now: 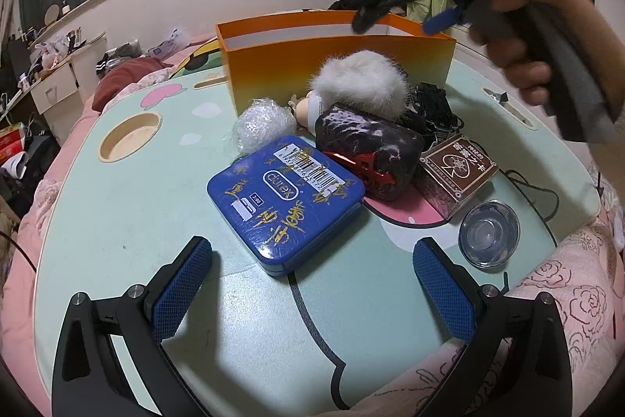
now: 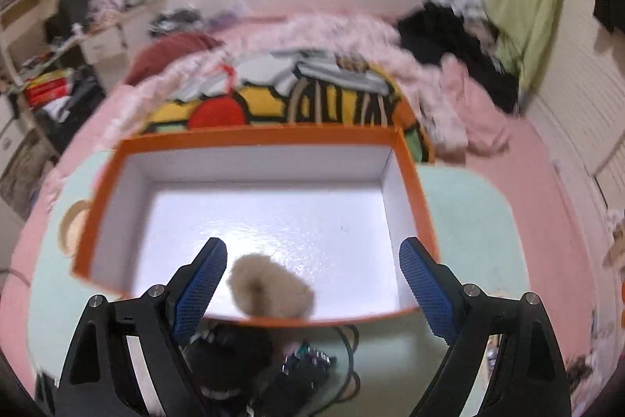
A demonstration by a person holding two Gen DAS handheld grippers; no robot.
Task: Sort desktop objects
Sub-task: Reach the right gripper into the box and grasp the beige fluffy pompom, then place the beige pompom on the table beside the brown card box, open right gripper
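An orange box (image 1: pixel 340 65) with a white inside stands at the back of the mint lap table (image 1: pixel 136 206). In front of it lie a blue tin (image 1: pixel 285 202), a dark pouch (image 1: pixel 369 147), a brown card box (image 1: pixel 457 170), a white fluffy doll (image 1: pixel 359 85), a plastic-wrapped ball (image 1: pixel 261 126), a black tangled item (image 1: pixel 433 108) and a clear round lid (image 1: pixel 488 233). My left gripper (image 1: pixel 312 280) is open and empty just before the tin. My right gripper (image 2: pixel 312 284) is open and empty above the box (image 2: pixel 406 159); a beige fluffy object (image 2: pixel 269 288) lies inside near the front wall.
The table has a round cup recess (image 1: pixel 131 137) at left. It sits on a pink bed (image 2: pixel 508 151) strewn with clothes. A black cable (image 1: pixel 543 190) trails off the table's right side. The person's hand (image 1: pixel 519 38) holds the right gripper above the box.
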